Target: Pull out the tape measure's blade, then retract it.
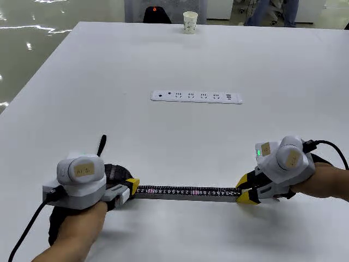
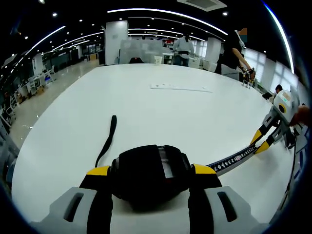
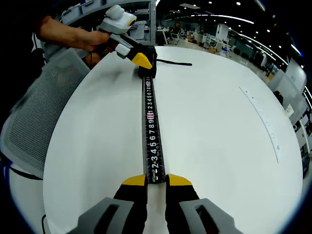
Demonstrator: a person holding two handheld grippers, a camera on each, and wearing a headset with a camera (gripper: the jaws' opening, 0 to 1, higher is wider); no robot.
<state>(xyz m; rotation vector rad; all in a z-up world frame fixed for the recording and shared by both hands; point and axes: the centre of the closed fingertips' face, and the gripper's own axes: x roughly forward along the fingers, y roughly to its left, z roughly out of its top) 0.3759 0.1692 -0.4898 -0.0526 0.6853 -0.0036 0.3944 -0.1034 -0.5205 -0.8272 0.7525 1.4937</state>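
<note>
One tape measure [image 2: 151, 173], a black rounded case, sits clamped between the yellow-tipped jaws of the left gripper [image 1: 124, 190] at the near left of the white table [image 1: 218, 60]. In the left gripper view the jaws press on the case's two sides, with the case filling the gap between them. A black wrist strap [image 1: 102, 144] trails from the case and lies on the table, pointing away from the person.

From the case the blade [image 1: 185, 191] is drawn out in a straight dark band with pale numerals, running rightward along the near edge of the table. It stays low over the surface; whether it touches the table cannot be told. Its free end is pinched between the jaws of the right gripper [image 3: 156, 181], which are clenched on it with the two yellow tips nearly meeting. In the right gripper view the blade runs straight away from these jaws to the case and the left gripper at the far end.

Each gripper is held in a hand, and a black cable [image 1: 330, 146] leaves the right one. Farther back, well apart from the tape, a white power strip [image 1: 196, 96] lies flat mid-table, and a paper cup [image 1: 190, 22] stands upright near the far edge.
</note>
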